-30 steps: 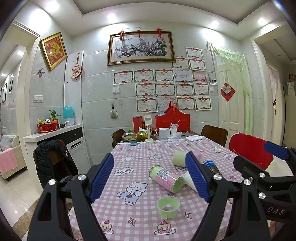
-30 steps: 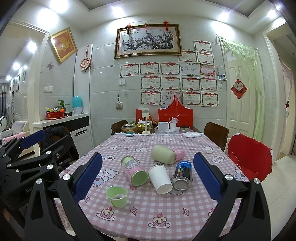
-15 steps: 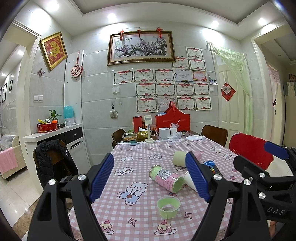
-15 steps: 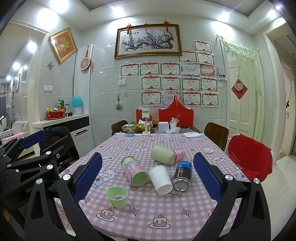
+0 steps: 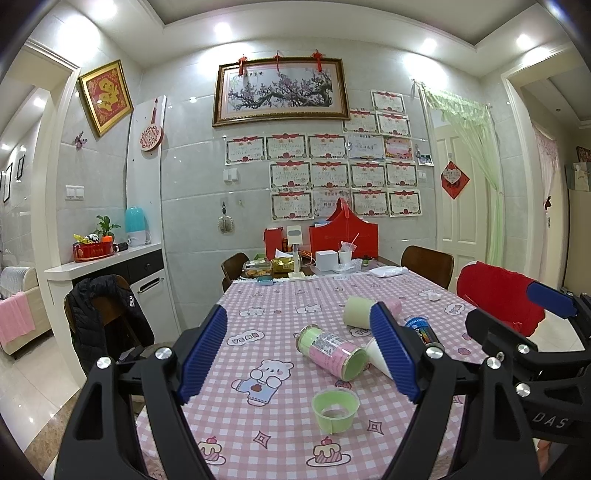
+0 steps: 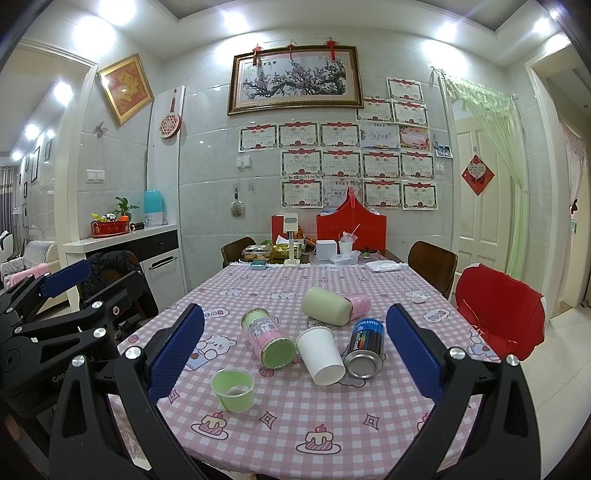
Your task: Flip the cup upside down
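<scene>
Both grippers hang above the near table edge. The left gripper (image 5: 299,354) and right gripper (image 6: 295,354) have fingers spread wide, holding nothing. The small green cup (image 6: 232,389) stands upright, mouth up, on the checked tablecloth (image 6: 295,435), near a white paper cup (image 6: 321,354) lying on its side.

Bright, even indoor light from recessed ceiling spots (image 6: 118,14); glare blooms on the glossy wall tiles (image 5: 192,99); strong fisheye bending and dark vignetting at edges; focus sharp throughout
</scene>
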`<state>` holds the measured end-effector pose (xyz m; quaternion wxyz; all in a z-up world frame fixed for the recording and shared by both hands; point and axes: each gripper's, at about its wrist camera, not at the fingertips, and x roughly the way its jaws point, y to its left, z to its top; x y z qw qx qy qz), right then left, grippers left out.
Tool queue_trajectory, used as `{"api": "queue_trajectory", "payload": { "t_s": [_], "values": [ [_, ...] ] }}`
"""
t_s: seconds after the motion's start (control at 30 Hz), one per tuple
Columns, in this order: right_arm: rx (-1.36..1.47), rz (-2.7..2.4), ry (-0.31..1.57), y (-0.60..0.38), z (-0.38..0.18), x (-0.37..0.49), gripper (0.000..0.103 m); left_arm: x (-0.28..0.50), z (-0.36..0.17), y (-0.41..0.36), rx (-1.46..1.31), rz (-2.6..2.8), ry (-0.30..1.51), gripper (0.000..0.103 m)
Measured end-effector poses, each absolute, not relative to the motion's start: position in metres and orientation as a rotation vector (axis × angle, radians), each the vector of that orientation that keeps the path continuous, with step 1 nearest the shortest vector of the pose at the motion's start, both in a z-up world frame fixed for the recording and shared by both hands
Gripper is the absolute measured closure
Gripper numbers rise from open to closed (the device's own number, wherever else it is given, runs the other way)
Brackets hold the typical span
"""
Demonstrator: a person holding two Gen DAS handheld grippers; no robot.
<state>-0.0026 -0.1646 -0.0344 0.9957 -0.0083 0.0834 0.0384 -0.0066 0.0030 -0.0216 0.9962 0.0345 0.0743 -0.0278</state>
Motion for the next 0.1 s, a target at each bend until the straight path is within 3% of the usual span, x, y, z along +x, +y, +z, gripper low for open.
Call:
{"api": "queue_trajectory", "payload": {
  "t_s": [0.1],
  "values": [
    [-0.017,0.076,0.175,-0.1652,-0.0365,0.0000,0.008,-0.0003,-0.0272,0.0033,0.068,-0.056,0.160,0.024]
  ]
}}
